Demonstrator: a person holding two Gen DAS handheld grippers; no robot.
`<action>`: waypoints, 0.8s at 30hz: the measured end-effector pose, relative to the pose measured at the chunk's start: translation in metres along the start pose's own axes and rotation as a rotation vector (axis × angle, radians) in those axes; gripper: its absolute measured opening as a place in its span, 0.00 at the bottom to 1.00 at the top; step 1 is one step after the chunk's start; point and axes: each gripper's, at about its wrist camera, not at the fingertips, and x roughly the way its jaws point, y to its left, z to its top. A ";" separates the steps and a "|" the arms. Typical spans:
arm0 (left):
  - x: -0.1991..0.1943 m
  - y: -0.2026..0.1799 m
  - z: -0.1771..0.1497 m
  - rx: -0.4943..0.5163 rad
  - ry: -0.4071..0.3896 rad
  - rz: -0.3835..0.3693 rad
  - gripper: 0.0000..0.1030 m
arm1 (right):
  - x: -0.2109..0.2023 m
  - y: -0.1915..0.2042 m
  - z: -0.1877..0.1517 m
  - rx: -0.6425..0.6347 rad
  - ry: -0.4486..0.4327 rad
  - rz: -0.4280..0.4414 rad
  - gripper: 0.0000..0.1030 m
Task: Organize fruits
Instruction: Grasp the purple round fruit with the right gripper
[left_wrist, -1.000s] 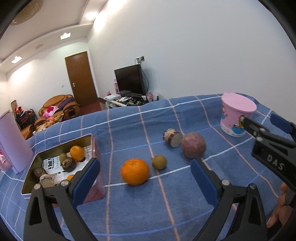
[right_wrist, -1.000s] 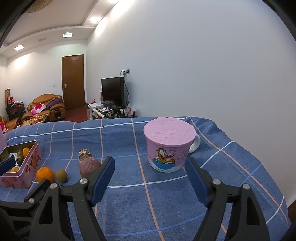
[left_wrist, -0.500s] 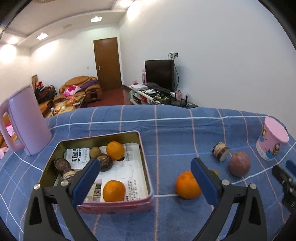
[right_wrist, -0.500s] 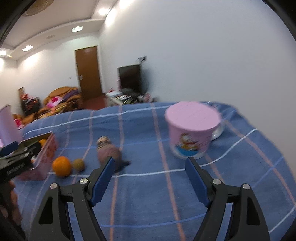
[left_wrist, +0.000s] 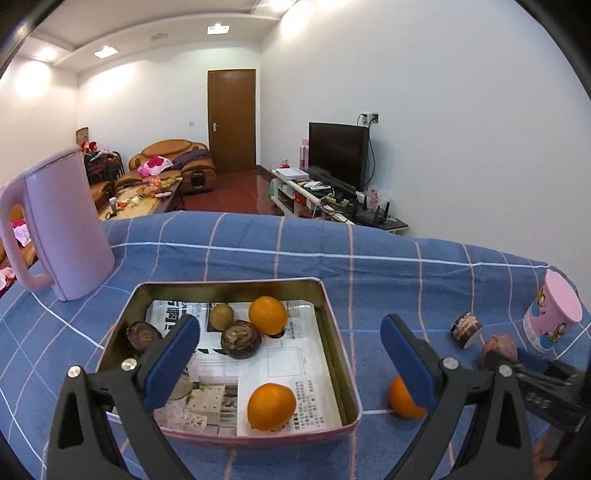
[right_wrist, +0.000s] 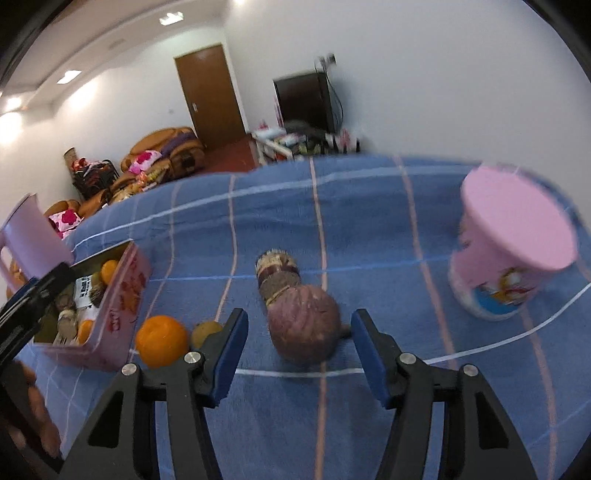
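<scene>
A pink tin (left_wrist: 334, 332) lined with paper holds two oranges (left_wrist: 267, 315), a kiwi (left_wrist: 221, 316) and dark brown fruits (left_wrist: 240, 339). My left gripper (left_wrist: 290, 332) hovers open over the tin with nothing between its fingers. On the blue cloth to the tin's right lie an orange (right_wrist: 161, 341), a kiwi (right_wrist: 207, 332), a round purple fruit (right_wrist: 303, 328) and a small striped piece (right_wrist: 277, 273). My right gripper (right_wrist: 298, 325) is low over the cloth with its jaws closing. The purple fruit sits between them, and a gap still shows at each pad.
A pink kettle (left_wrist: 62, 229) stands left of the tin. A pink cartoon cup with a lid (right_wrist: 513, 251) stands at the right of the checked cloth. The table's far edge drops off toward a room with a sofa and a TV.
The left gripper swung left from the loose fruits to above the tin. The right gripper moved left from the pink cup, tipped down around the purple fruit, and its jaws narrowed.
</scene>
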 end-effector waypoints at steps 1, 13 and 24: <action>0.000 -0.002 0.000 0.009 0.003 -0.005 0.98 | 0.006 0.000 0.000 0.002 0.019 -0.001 0.58; -0.002 -0.057 -0.015 0.279 0.049 -0.175 0.97 | -0.008 -0.003 -0.016 -0.009 -0.021 -0.035 0.47; 0.014 -0.098 -0.040 0.427 0.173 -0.247 0.88 | -0.041 -0.017 -0.025 0.053 -0.119 -0.018 0.47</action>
